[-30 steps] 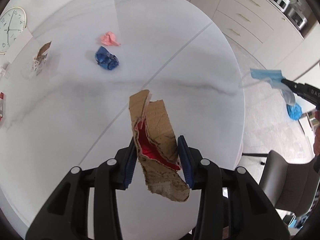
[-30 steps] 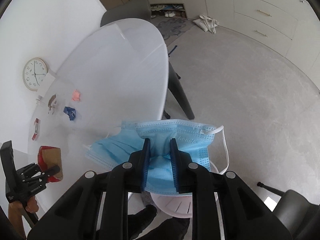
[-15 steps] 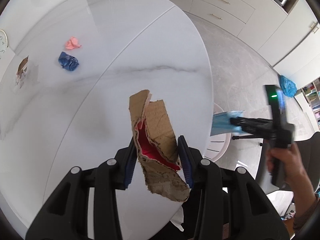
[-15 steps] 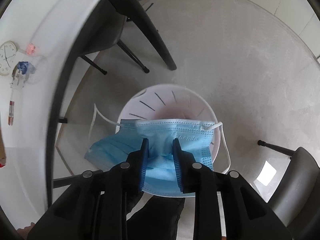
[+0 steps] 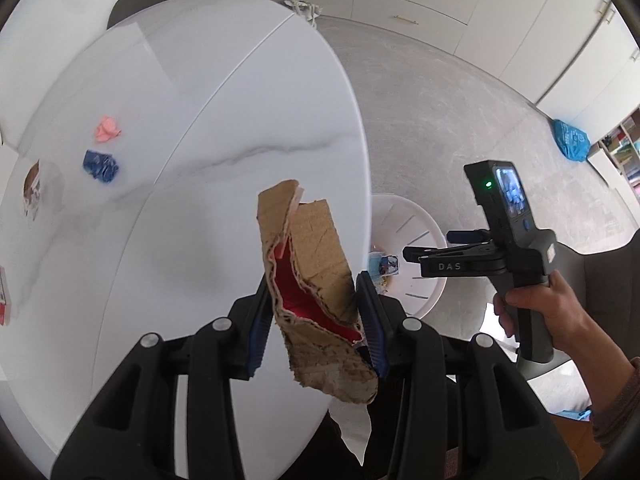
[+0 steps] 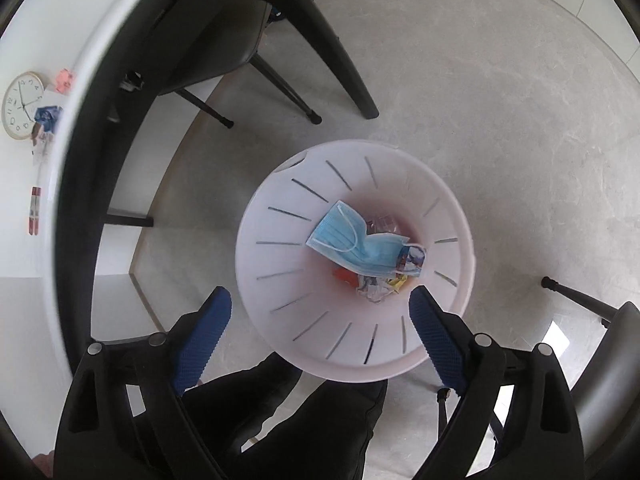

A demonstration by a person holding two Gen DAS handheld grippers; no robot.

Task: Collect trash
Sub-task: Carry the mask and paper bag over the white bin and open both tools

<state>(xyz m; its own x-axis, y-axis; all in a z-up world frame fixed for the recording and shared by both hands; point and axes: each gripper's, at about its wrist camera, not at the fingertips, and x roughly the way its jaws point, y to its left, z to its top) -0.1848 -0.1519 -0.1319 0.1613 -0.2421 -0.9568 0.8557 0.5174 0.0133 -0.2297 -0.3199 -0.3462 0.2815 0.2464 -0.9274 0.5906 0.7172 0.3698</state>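
White slotted bin below right hand-held gripper: blue mask lies crumpled on wrappers. Right jaws opening, nothing between them. Left hand-held gripper clamps torn cardboard, red-lined, ragged-edged, above worktop edge.

This is a home, in a dining area open to a kitchen. A white oval marble-look tabletop stands on a pale grey stone-look floor, with dark dining chairs tucked beside it. Cream drawer and cupboard fronts with slim handles line the far wall. A round wall clock lies on the tabletop, and a white slotted plastic waste bin sits on the floor just beside the table.
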